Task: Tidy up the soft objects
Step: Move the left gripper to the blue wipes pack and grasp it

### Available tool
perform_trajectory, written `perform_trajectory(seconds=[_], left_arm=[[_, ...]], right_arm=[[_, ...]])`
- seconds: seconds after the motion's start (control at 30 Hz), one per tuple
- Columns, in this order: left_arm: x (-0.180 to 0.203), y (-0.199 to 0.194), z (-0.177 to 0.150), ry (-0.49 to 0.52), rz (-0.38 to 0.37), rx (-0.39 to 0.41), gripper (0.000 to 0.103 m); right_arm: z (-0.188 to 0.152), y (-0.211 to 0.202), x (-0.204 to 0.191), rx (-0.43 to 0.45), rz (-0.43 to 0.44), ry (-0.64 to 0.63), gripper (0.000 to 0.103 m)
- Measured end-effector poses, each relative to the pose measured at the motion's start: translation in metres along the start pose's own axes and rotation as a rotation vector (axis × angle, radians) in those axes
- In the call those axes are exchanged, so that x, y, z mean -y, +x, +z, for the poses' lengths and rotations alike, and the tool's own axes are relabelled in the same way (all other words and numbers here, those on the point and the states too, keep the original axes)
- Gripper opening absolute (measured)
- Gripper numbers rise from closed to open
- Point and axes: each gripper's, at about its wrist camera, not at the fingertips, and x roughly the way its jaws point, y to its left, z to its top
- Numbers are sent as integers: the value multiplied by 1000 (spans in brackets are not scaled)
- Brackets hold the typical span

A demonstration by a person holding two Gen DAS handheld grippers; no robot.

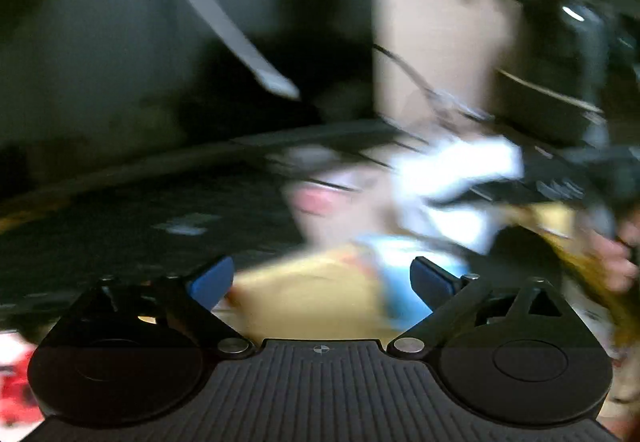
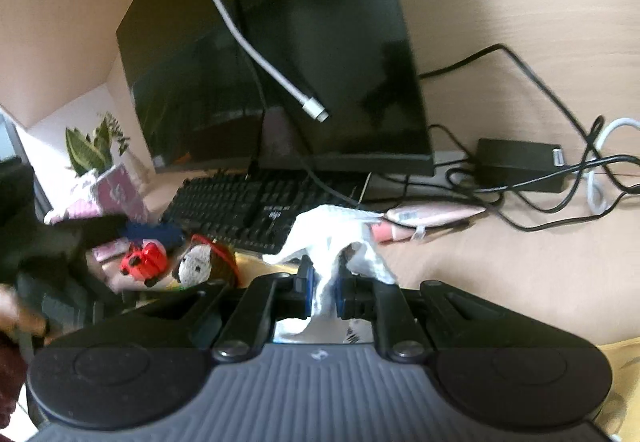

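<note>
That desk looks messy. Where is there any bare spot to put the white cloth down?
The clearest bare wood lies right of the right tongs, in front of the pink case and the tangled cables. Left is crowded: keyboard, red toy, knitted doll. The white cloth is pinched in the right tongs.

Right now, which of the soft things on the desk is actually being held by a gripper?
The crumpled white cloth: the right gripper pinches it, while the grey-faced knitted doll and red plush toy lie untouched beside the keyboard.
</note>
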Motion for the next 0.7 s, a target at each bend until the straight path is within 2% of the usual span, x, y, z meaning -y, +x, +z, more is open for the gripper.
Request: perform_trajectory(seconds=[0.07, 0.17, 0.33, 0.37, 0.4, 0.47, 0.57, 0.7], left_arm=[[21, 27, 0, 38, -40, -61, 99], [39, 56, 4, 72, -37, -95, 99], [33, 83, 3, 12, -71, -137, 97], [29, 85, 0, -4, -88, -146, 85], [26, 86, -2, -22, -105, -159, 64], [20, 80, -7, -37, -107, -166, 63], [11, 62, -14, 3, -49, -151, 63], [2, 44, -28, 18, -27, -158, 66]], right_arm=[[1, -3, 2, 10, -4, 4, 13], [2, -6, 3, 20, -5, 7, 13], [2, -7, 7, 20, 0, 14, 13], [2, -7, 7, 20, -1, 17, 13], [2, -7, 8, 20, -2, 18, 13], [2, -7, 9, 18, -3, 19, 13], [0, -4, 4, 10, -1, 4, 13], [-5, 8, -14, -49, 125, 2, 13]])
